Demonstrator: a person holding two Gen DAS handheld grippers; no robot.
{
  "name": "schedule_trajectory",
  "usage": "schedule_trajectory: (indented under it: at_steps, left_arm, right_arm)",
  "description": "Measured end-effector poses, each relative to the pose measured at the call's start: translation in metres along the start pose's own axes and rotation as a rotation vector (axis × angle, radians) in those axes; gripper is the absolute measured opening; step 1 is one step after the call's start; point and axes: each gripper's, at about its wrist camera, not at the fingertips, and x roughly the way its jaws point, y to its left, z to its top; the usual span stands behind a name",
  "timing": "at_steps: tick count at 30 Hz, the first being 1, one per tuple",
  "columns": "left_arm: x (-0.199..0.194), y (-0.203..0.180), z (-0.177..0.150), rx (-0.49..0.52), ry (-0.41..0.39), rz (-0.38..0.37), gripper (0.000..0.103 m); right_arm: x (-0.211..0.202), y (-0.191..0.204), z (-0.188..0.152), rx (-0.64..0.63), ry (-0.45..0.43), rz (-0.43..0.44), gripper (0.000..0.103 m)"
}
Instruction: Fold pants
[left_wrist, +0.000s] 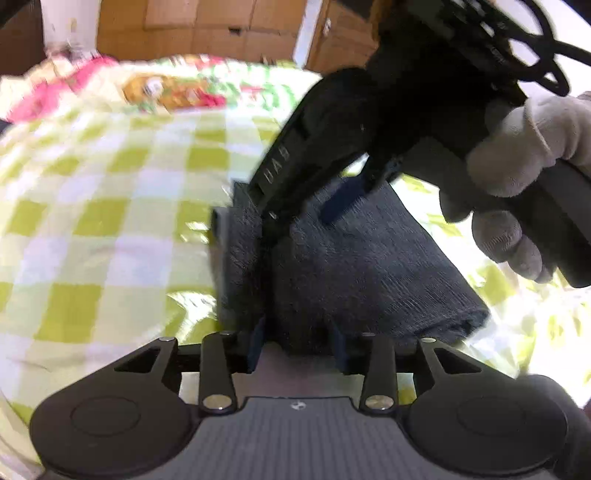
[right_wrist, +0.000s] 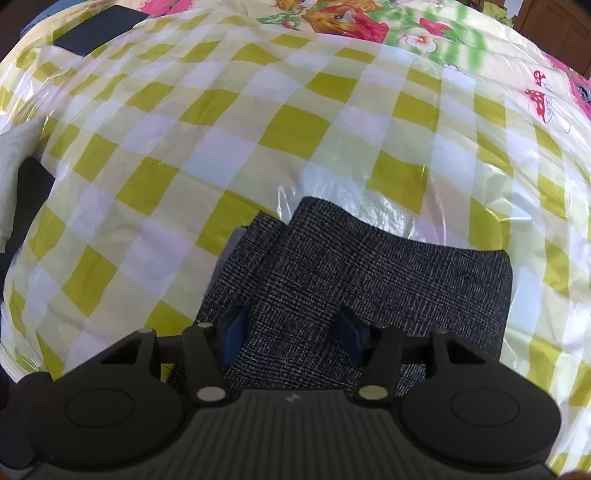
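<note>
Lying folded into a compact, thick bundle, the dark checked pants (right_wrist: 354, 273) rest on the green-and-white checked bedcover (right_wrist: 229, 122), under a clear plastic sheet, toward the near edge of the bed. Several layers are stacked, with one narrower flap showing at the bundle's left side, so the folding looks nearly or fully finished; what may remain is squaring that flap or smoothing the stack. The right gripper (right_wrist: 293, 332) points down over the bundle with its blue pads parted, fabric lying between them but not pinched. The left gripper (left_wrist: 299, 345) sits at the bundle's near end, jaws likewise partly open and holding nothing. A gloved hand (left_wrist: 524, 177) carries the right tool. Wooden cabinets (left_wrist: 207, 22) stand beyond the bed's far edge.
</note>
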Motion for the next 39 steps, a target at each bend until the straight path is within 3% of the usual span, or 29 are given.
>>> schedule_trajectory:
  at_steps: [1, 3, 5, 7, 9, 11, 14, 16, 17, 22, 27, 30, 34, 37, 39]
  left_arm:
    - [-0.003, -0.003, -0.001, -0.015, -0.006, -0.005, 0.049]
    - [-0.011, -0.017, -0.003, 0.048, -0.037, 0.023, 0.049]
    - [-0.004, -0.023, -0.005, 0.078, -0.012, 0.052, 0.05]
    - [0.009, -0.015, -0.001, 0.037, 0.027, 0.057, 0.05]
    - [0.008, -0.017, 0.005, 0.028, 0.003, 0.053, 0.045]
    - [0.006, -0.032, 0.012, 0.096, -0.046, 0.07, 0.036]
    - [0.008, -0.034, 0.021, 0.088, -0.061, 0.016, 0.03]
    - [0.003, -0.026, 0.024, 0.049, -0.083, -0.013, 0.028]
    - [-0.002, -0.022, 0.025, 0.04, -0.098, -0.026, 0.028]
    - [-0.032, -0.025, 0.029, 0.024, -0.196, -0.117, 0.027]
    - [-0.057, -0.011, 0.028, -0.015, -0.263, -0.134, 0.027]
    - [-0.047, 0.006, 0.023, -0.041, -0.233, -0.087, 0.027]
    - [-0.019, 0.047, 0.007, -0.18, -0.108, -0.033, 0.028]
    - [-0.014, 0.059, 0.001, -0.205, -0.099, 0.027, 0.028]
    - [-0.013, 0.061, 0.002, -0.215, -0.102, 0.028, 0.028]
  right_arm:
    - [-0.001, -0.001, 0.0, -0.003, -0.001, 0.003, 0.055]
    - [-0.001, -0.007, -0.001, 0.004, 0.003, 0.015, 0.056]
    - [0.001, -0.013, -0.001, 0.009, 0.017, 0.02, 0.059]
    - [0.003, -0.02, -0.001, 0.021, 0.03, 0.023, 0.065]
    - [0.006, -0.025, 0.002, 0.045, 0.041, 0.043, 0.066]
    - [0.01, -0.019, 0.007, 0.024, 0.041, 0.033, 0.067]
    - [0.012, -0.015, 0.01, -0.017, 0.039, 0.038, 0.047]
    - [0.002, -0.024, 0.01, 0.012, 0.041, 0.072, 0.018]
    - [-0.008, -0.03, 0.009, 0.039, 0.032, 0.113, 0.011]
    - [-0.053, -0.03, 0.008, 0.06, -0.052, 0.135, 0.01]
    - [-0.077, -0.009, 0.013, 0.025, -0.114, 0.152, 0.01]
    - [-0.054, 0.006, 0.017, 0.031, -0.103, 0.154, 0.01]
    - [-0.004, 0.034, 0.02, 0.031, -0.079, 0.178, 0.01]
    - [0.014, 0.04, 0.019, 0.065, -0.094, 0.223, 0.01]
    - [0.022, 0.038, 0.019, 0.107, -0.095, 0.238, 0.01]
